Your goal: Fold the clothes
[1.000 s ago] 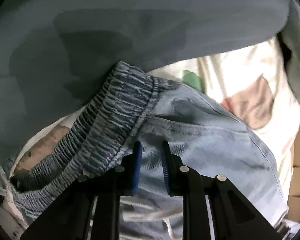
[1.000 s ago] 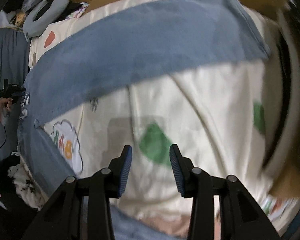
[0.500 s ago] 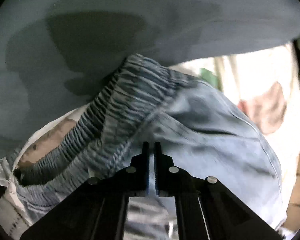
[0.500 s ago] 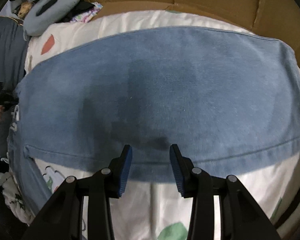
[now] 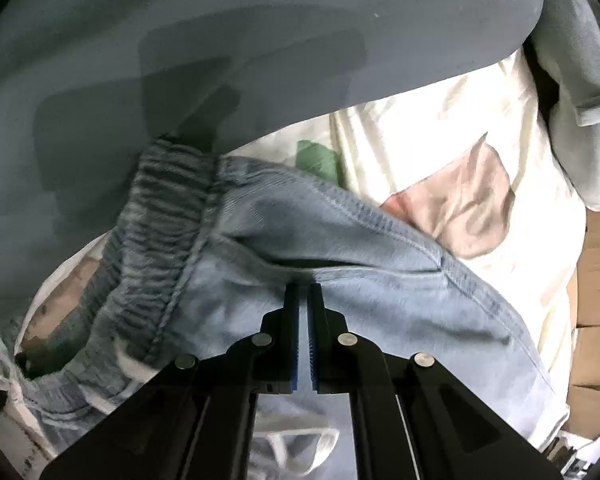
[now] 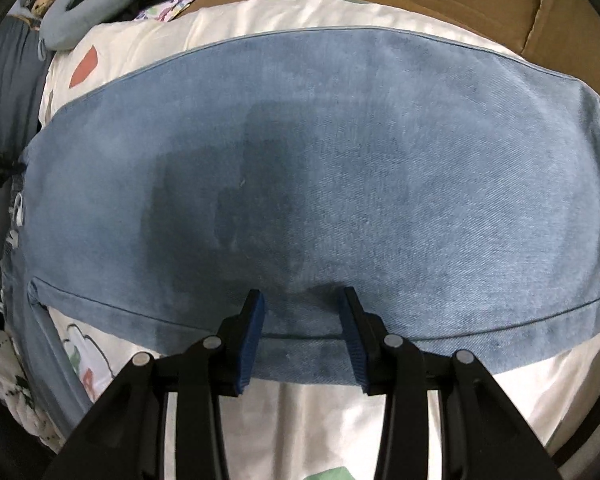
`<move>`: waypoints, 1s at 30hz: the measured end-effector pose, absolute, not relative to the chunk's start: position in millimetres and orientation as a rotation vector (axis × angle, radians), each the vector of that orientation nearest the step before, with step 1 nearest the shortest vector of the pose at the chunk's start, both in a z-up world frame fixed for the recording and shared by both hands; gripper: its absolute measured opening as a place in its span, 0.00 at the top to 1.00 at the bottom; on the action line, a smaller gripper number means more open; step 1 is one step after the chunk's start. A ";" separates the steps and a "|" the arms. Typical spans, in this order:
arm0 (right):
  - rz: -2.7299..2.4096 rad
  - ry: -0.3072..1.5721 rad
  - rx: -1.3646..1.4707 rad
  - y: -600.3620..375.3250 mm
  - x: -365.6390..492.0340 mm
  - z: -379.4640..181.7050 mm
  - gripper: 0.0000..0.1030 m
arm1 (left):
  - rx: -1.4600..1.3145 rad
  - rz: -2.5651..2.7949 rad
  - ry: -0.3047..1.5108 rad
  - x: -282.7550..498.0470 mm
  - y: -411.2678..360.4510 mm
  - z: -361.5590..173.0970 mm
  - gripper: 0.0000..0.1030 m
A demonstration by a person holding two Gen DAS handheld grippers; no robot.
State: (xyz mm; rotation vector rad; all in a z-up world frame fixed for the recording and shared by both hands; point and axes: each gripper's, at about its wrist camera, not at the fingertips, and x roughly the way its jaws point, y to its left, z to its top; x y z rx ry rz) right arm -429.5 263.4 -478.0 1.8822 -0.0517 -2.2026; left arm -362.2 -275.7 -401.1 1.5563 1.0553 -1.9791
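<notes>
In the left wrist view the left gripper point(image 5: 303, 294) is clamped on a pinch of the denim shorts point(image 5: 380, 304) just beside the elastic waistband point(image 5: 156, 240), near the edge of the patterned sheet point(image 5: 440, 140).

In the right wrist view the right gripper point(image 6: 303, 312) stands parted, astride the hem point(image 6: 500, 320). The leg lies flat; folding looks barely begun.

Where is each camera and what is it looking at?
Left wrist: sits on the left gripper, looking down at the jeans' waistband; its black fingers show, pinching denim.
Right wrist: sits on the right gripper, looking down at the trouser leg; its open fingers show.
Both see the jeans and cream sheet.
</notes>
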 end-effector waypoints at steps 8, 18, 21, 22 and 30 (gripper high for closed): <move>-2.205 -0.060 1.877 267.0 -425.4 -481.8 0.67 | 1.524 -1.975 1.056 -375.9 -291.2 -414.4 0.96; -2.230 -0.080 1.883 265.2 -431.8 -483.9 0.72 | 1.490 -1.956 0.822 -378.4 -294.7 -416.1 0.96; -2.253 -0.075 1.880 263.5 -431.2 -484.5 0.72 | 1.525 -1.956 0.811 -377.4 -293.9 -409.0 0.96; -2.259 -0.070 1.880 262.6 -431.2 -484.6 0.72 | 1.536 -1.958 0.834 -375.5 -295.0 -405.4 0.96; -2.254 -0.116 1.923 263.2 -439.2 -483.7 0.72 | 1.603 -2.037 0.966 -345.9 -295.2 -366.8 0.94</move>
